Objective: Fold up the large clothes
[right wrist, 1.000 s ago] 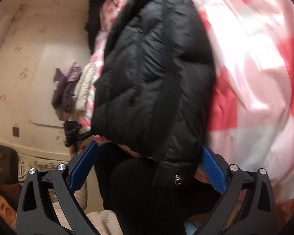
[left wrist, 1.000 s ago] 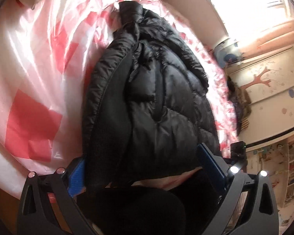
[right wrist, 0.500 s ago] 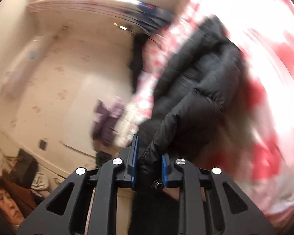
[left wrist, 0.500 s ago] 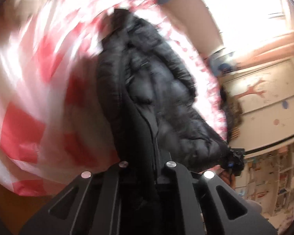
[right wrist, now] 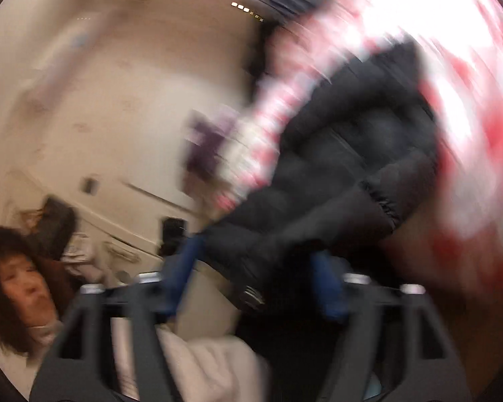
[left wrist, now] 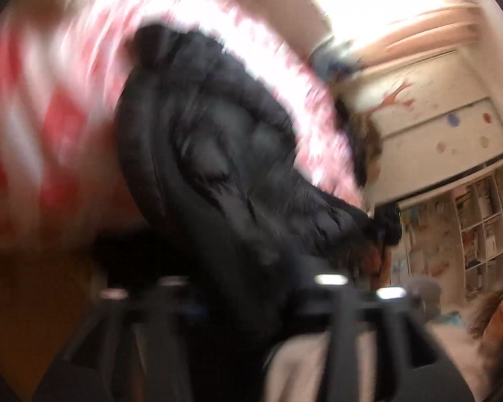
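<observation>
Both claws: left claw (left wrist: 251, 288) is blurring, grip untellable; right claw (right wrist: 255, 268) is spreading around jacket (right wrist: 345, 167).
Risk: jacket is slipping onto bedspread (right wrist: 479, 107), unfolding.

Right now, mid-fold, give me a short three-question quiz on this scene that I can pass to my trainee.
1. True or false: the black puffer jacket lies on a plain blue sheet.
2. In the right wrist view, the right gripper has its blue fingers: A) pressed tightly together, B) apart with jacket fabric between them, C) out of view.
3. Fill in: the left wrist view is too ___ to judge the left gripper.

Key: 1 false, the jacket is on a red-and-white checked bedspread; 2 B; 3 blurred.
</observation>
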